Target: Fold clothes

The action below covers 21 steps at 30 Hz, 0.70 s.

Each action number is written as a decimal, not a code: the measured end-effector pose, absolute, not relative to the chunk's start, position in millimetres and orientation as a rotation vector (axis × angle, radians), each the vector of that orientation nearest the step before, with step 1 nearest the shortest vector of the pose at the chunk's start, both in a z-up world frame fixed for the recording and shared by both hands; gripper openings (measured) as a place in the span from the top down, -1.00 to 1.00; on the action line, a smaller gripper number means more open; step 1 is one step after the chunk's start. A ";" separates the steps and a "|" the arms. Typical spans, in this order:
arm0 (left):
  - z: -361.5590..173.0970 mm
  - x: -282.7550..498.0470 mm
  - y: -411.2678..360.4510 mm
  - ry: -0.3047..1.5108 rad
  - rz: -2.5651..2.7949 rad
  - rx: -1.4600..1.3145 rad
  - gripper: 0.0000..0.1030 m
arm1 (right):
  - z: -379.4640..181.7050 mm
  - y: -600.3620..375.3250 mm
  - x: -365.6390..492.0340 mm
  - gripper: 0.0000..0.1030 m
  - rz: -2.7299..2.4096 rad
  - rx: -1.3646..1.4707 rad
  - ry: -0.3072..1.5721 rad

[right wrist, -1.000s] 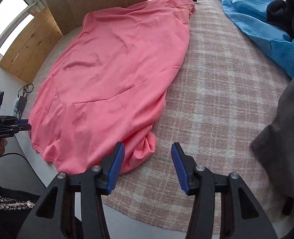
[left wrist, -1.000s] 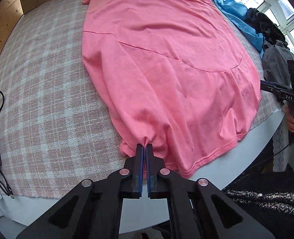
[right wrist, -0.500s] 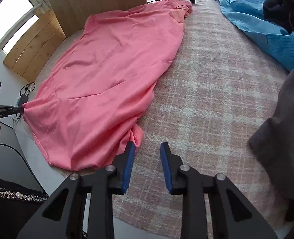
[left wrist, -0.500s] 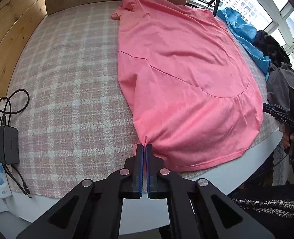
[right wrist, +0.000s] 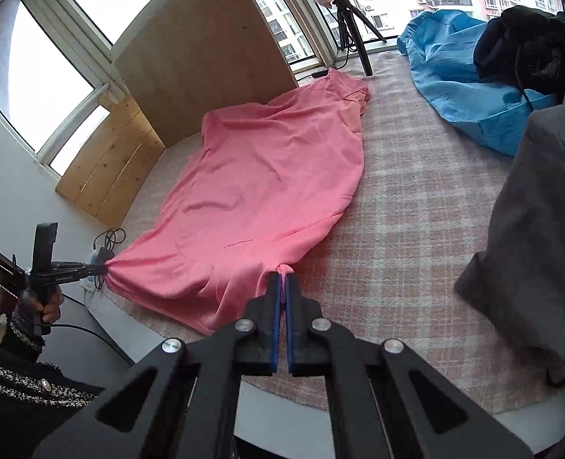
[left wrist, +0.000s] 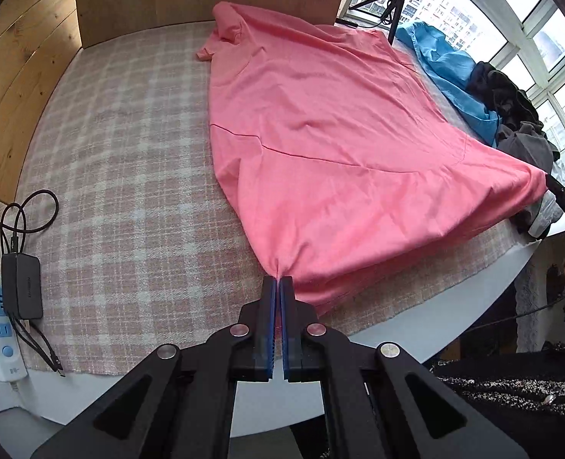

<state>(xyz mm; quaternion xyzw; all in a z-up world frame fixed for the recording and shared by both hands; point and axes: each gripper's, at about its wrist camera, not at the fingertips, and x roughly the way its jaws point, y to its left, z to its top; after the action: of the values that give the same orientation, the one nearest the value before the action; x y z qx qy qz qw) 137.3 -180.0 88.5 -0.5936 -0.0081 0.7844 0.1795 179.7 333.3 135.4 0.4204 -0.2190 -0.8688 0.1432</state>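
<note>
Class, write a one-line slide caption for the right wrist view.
Right gripper shut on the near hem corner of the pink garment, spread over the checked cloth; left gripper pinches the other corner.

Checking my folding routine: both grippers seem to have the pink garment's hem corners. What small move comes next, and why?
Probably lift both corners together and carry the hem toward the collar. The left gripper and right gripper are each shut on a corner of the pink garment, which lies lengthwise on the plaid cloth, hem raised.
</note>
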 end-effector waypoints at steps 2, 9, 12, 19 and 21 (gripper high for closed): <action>81.6 125.8 -166.5 0.012 2.224 -1.665 0.95 | 143.4 346.6 180.4 0.96 -2.544 1.167 -0.748; 64.4 98.7 -166.9 -0.069 2.234 -1.690 0.95 | 97.0 375.3 138.8 0.96 -2.652 1.470 -0.888; 60.7 118.7 -168.4 -0.074 2.204 -1.693 0.81 | 87.6 376.0 130.1 0.96 -2.662 1.529 -0.819; 41.3 148.8 -135.2 0.034 2.128 -1.628 0.40 | 74.6 376.9 128.2 0.96 -2.615 1.577 -0.772; 36.6 147.1 -129.5 0.019 2.110 -1.607 0.37 | 73.0 376.5 125.8 0.96 -2.600 1.585 -0.769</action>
<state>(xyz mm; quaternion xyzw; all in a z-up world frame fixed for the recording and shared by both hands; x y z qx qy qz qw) 147.1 -129.5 36.6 -0.5877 0.0071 0.7718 0.2424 125.8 376.5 73.0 0.5047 -0.2449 -0.8278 0.0007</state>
